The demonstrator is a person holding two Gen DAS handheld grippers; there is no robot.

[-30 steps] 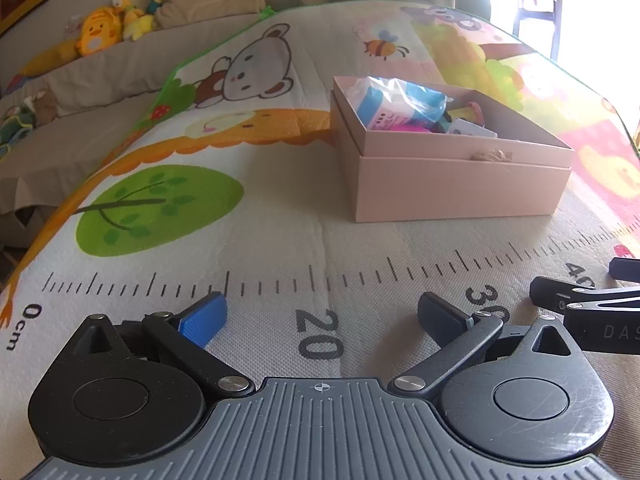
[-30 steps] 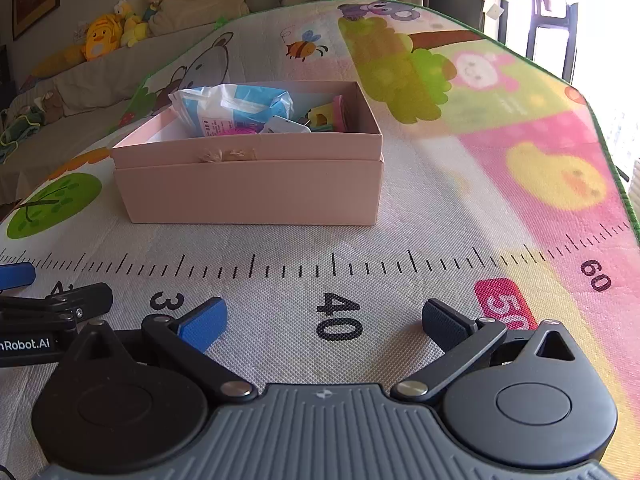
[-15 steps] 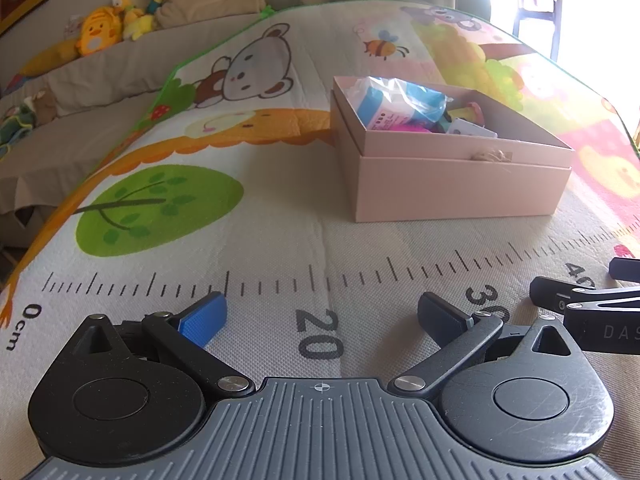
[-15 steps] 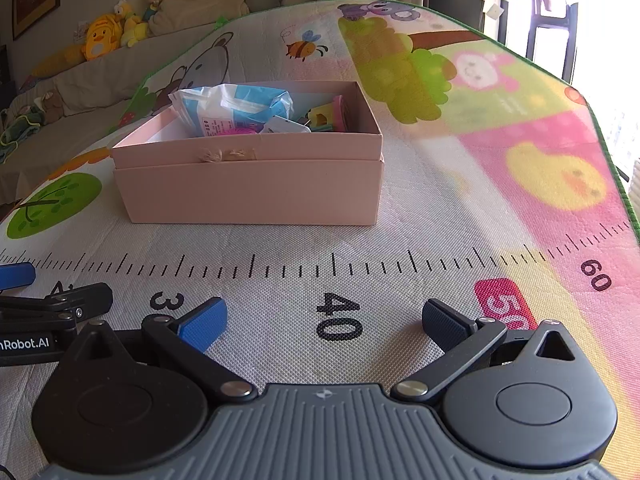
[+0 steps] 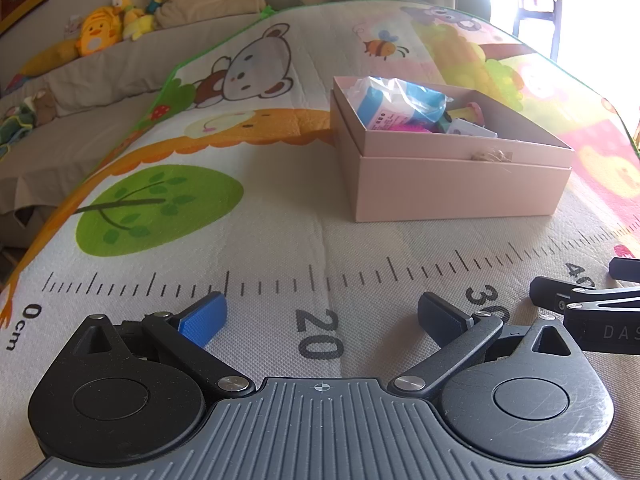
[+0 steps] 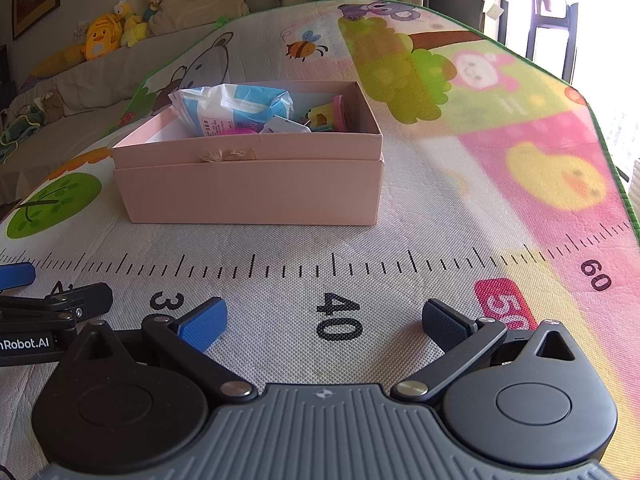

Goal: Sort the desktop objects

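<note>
Both grippers, left gripper (image 5: 322, 316) and right gripper (image 6: 324, 322), rest near the pink box (image 6: 248, 188), jaws released, grasping nothing.

One pink box (image 6: 256, 188); one play mat (image 6: 400, 248); two grippers (image 5: 320, 316) (image 6: 324, 320)

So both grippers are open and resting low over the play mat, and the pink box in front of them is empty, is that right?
Not quite. The pink box is not empty: the right wrist view shows a blue and white plastic packet and some small colourful items inside it. The rest holds: the left gripper and right gripper are both open, low over the play mat.
</note>
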